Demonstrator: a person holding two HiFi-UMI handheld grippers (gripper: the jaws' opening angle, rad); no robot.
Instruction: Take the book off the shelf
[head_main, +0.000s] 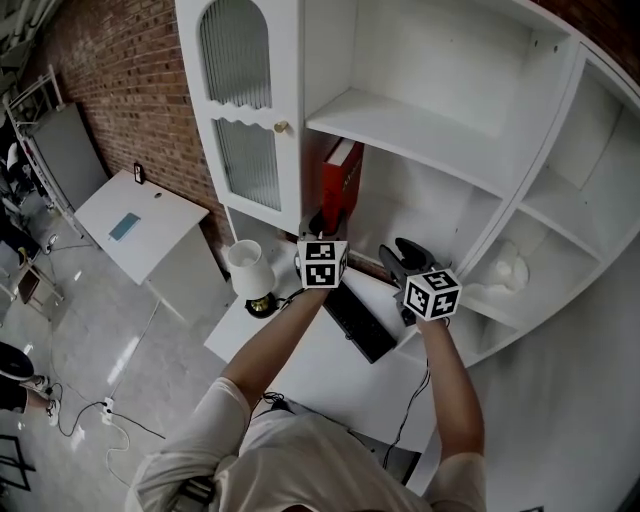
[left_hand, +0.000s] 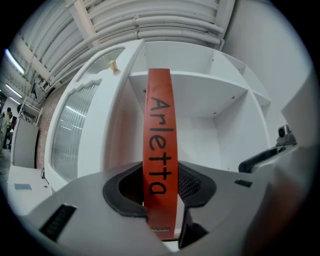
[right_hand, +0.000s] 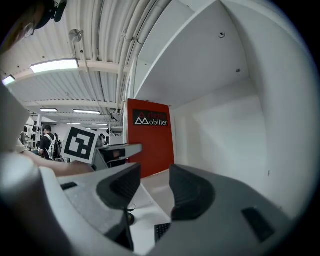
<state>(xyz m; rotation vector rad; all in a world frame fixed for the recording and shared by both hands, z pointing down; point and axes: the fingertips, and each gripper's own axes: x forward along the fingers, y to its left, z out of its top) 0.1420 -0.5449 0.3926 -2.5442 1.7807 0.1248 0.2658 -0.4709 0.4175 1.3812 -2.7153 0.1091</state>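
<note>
Pinching the red book (left_hand: 159, 125) by its spine in my left tool (left_hand: 160, 192), I judge it not yet off the shelf (head_main: 450, 225), my right tool (right_hand: 155, 175) spread and empty.

The book (left_hand: 159, 145) stands upright in the shelf (head_main: 400, 140), between the left gripper's (left_hand: 160, 192) jaws. The right gripper (right_hand: 150, 187) is to its right, the lamp (head_main: 248, 272) to its left, and the keyboard (head_main: 358, 318) below both grippers.

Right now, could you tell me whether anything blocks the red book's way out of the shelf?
Nothing visible does. The left gripper grips the red book by its spine, the shelf is open-fronted, and the right gripper stands aside.
</note>
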